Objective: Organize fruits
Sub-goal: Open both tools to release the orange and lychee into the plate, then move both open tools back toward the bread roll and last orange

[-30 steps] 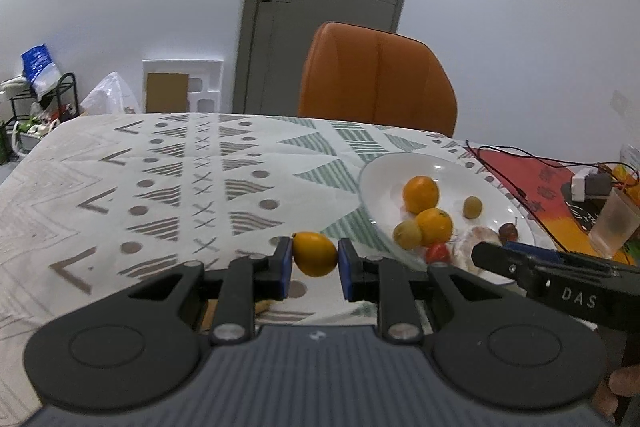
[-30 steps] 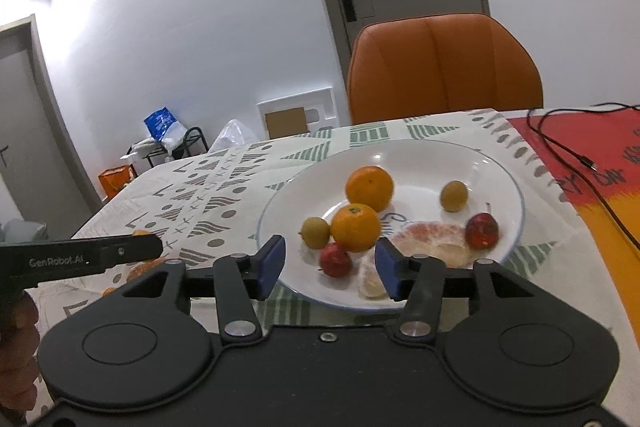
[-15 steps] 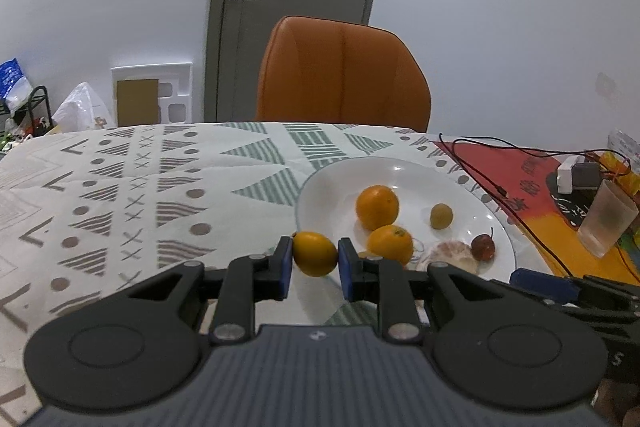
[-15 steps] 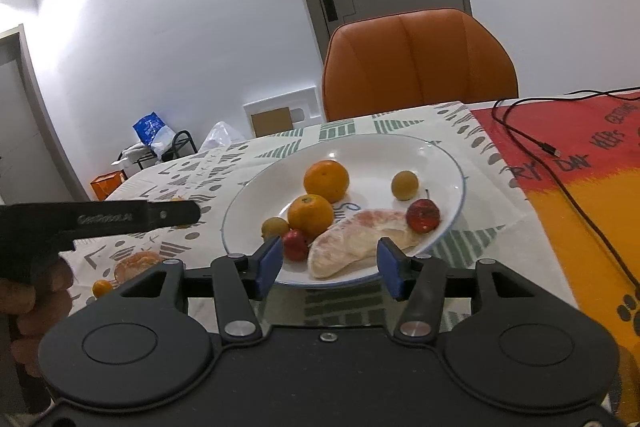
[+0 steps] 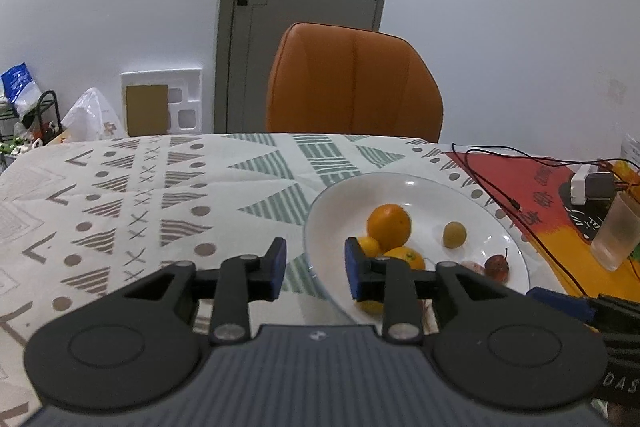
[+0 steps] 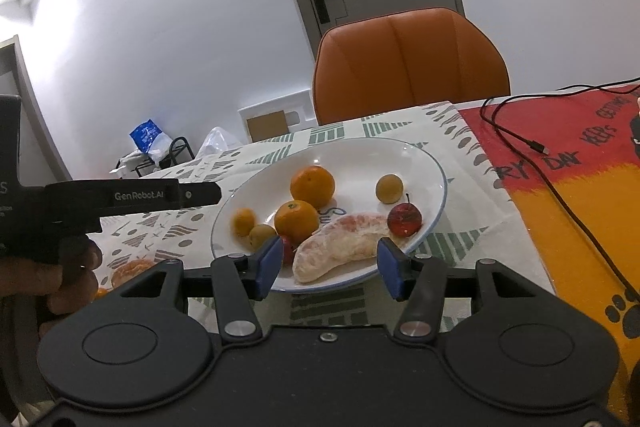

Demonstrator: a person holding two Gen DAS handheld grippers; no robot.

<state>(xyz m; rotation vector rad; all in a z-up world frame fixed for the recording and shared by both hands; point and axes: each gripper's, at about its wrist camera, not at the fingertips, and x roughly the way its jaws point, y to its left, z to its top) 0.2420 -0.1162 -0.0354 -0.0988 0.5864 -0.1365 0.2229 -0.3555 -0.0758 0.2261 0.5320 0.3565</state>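
Left gripper (image 5: 315, 269) hangs spread and empty at the white plate's (image 5: 516, 247) near rim, the small orange fruit (image 6: 244, 221) resting inside (right gripper (image 6: 327, 269) likewise gapes, unloaded).

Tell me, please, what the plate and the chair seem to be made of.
The plate looks like glazed ceramic: white, glossy, with bright light spots and a thin blue rim line. The chair seems covered in smooth orange leather or imitation leather: soft sheen, stitched seams; which of the two I cannot tell.
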